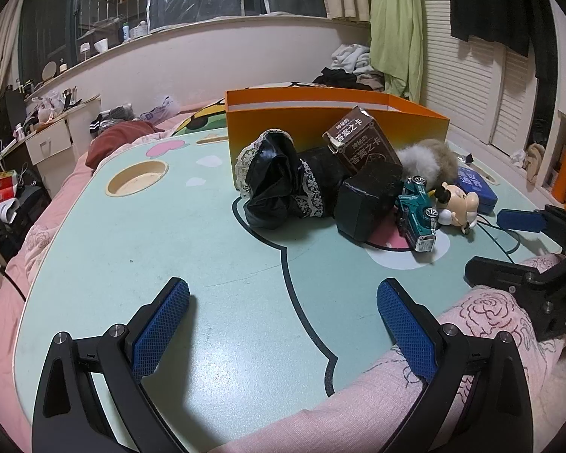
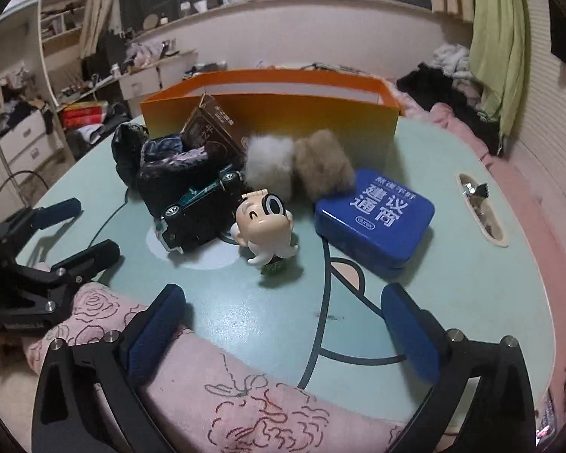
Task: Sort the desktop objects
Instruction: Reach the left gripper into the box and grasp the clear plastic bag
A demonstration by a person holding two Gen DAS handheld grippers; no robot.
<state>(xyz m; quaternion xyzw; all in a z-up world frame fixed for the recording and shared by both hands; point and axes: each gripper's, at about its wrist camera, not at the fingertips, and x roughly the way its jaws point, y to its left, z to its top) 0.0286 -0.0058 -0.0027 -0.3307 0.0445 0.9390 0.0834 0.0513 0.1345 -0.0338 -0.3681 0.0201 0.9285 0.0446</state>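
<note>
A pile lies on the mint table (image 1: 132,264) in front of an open orange box (image 2: 268,113): black lacy cloth (image 1: 279,177), a brown card box (image 1: 362,143), a black box (image 1: 366,204), a green toy car (image 2: 192,204), a cartoon figurine (image 2: 264,222), white fluff (image 2: 269,166), tan fluff (image 2: 322,166) and a blue tin (image 2: 373,215). My left gripper (image 1: 283,294) stands open over bare table near the front edge. My right gripper (image 2: 285,298) is open just short of the figurine and tin, nothing between its pads.
A round cup recess (image 1: 137,179) is sunk in the table's far left, and a narrow slot (image 2: 479,207) holding foil scraps runs along its right side. A pink rose-print quilt (image 2: 268,396) wraps the near edge. Cluttered desks and drawers stand beyond on the left.
</note>
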